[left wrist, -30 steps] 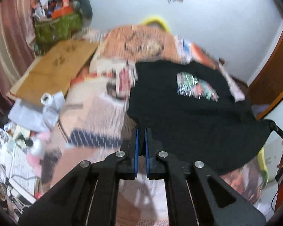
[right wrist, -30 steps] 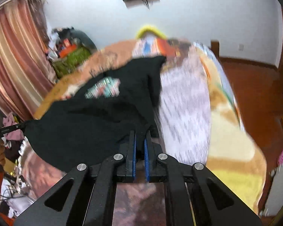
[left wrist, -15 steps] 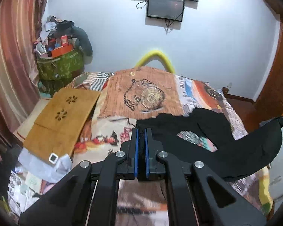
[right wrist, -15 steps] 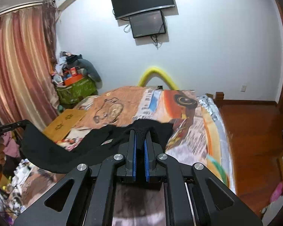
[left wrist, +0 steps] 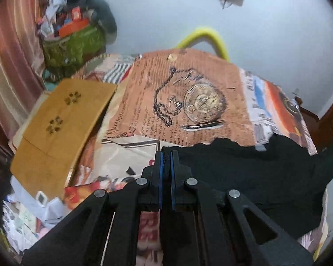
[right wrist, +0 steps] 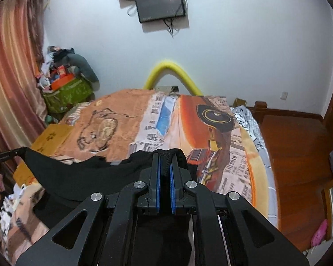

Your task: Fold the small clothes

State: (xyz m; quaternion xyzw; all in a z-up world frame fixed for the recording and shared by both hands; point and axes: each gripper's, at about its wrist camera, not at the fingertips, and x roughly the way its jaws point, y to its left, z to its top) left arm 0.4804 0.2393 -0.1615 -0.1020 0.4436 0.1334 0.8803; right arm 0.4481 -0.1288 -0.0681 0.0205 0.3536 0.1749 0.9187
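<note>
Even, soft indoor light, quite bright on the pale wall point(right wrist: 244, 51), with no hard glare. Light shadow under the two wall screens point(right wrist: 159, 4) and a faint one behind the yellow tube point(right wrist: 173, 69). Strong fisheye bending, with dark rounded corners in both views. Left wrist view clearly smeared by motion, most at the green bag point(left wrist: 73, 44) and the curtain point(left wrist: 13, 51). Right wrist view much sharper. Black shirt point(right wrist: 82, 175) nearly without detail.

Both your wrist views look along their jaws, close above the bed point(left wrist: 188, 102) point(right wrist: 188, 119), facing the yellow arch point(left wrist: 202, 35) point(right wrist: 173, 71); they share both.
</note>
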